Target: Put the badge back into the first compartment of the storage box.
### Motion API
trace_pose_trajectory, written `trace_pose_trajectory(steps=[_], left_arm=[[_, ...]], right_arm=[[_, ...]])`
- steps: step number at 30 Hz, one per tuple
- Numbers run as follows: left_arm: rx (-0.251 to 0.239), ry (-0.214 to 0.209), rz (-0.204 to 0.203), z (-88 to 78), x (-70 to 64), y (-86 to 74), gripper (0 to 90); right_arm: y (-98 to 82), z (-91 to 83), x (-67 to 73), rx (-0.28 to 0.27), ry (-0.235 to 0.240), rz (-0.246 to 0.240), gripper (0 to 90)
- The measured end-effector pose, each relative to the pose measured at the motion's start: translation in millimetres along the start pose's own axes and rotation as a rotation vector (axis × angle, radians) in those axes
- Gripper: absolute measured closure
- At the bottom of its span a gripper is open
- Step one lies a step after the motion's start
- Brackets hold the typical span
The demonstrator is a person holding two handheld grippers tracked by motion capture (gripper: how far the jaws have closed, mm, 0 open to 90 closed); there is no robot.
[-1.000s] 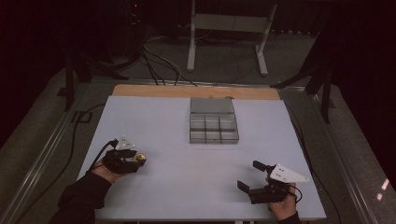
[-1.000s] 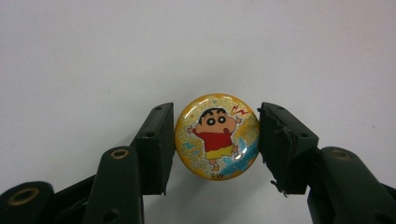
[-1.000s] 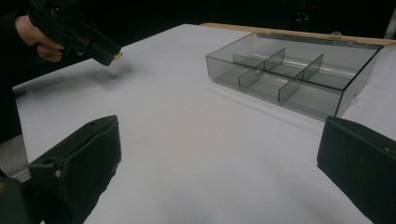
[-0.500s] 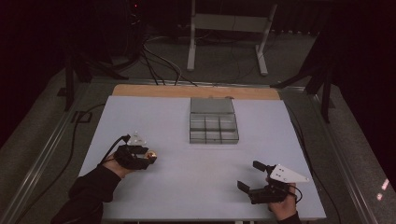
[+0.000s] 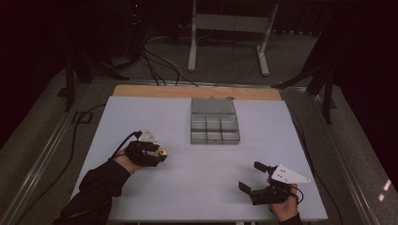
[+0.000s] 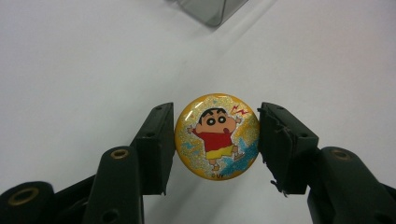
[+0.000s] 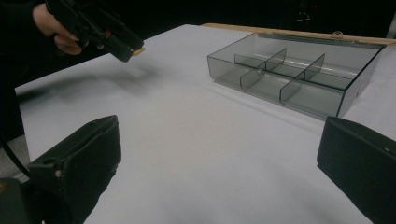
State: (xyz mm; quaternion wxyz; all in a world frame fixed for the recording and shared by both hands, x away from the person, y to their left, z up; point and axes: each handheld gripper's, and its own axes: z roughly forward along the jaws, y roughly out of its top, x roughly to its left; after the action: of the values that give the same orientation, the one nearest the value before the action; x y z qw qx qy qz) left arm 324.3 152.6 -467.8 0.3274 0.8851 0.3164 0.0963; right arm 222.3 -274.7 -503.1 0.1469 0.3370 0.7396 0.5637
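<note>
Left gripper (image 5: 159,153): I have it over the left part of the table, raised off the surface by the shadow under it in the right gripper view. Its jaws stand a badge-width apart and press the two edges of the badge.
Badge (image 6: 216,136): round, glittery yellow, with a cartoon child in a red shirt and yellow shorts. It sits face-on to my left gripper view, pinched between the jaws. In the high view it is a small gold spot at the gripper's tip (image 5: 163,152), well apart from the box and nearer to me than it.
Right gripper (image 5: 251,182): near the front right corner of the table, low over it. Jaws spread wide, nothing between them; in its own view I see only bare table in the gap.
Box (image 5: 214,120): clear grey plastic, set toward the far middle of the table, lid laid open on its far side. Dividers cut it into small compartments; I can't make out anything in them. From the right gripper view it lies ahead and to the right (image 7: 299,73).
Table (image 5: 202,183): pale, flat top with a wooden strip along the far edge.
Left hand (image 7: 53,29): seen from the right gripper view, wrapped around the left gripper's black body, sleeve dark.
</note>
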Motion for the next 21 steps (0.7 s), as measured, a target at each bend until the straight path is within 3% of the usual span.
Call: trace_pose_trajectory(steps=[21], left_arm=[[-0.033, -0.038, 0.053, 6.6, -7.3, 39.9, 48.3]], right_arm=[[-0.2, -0.2, 0.3, 0.002, 0.003, -0.003, 0.0]])
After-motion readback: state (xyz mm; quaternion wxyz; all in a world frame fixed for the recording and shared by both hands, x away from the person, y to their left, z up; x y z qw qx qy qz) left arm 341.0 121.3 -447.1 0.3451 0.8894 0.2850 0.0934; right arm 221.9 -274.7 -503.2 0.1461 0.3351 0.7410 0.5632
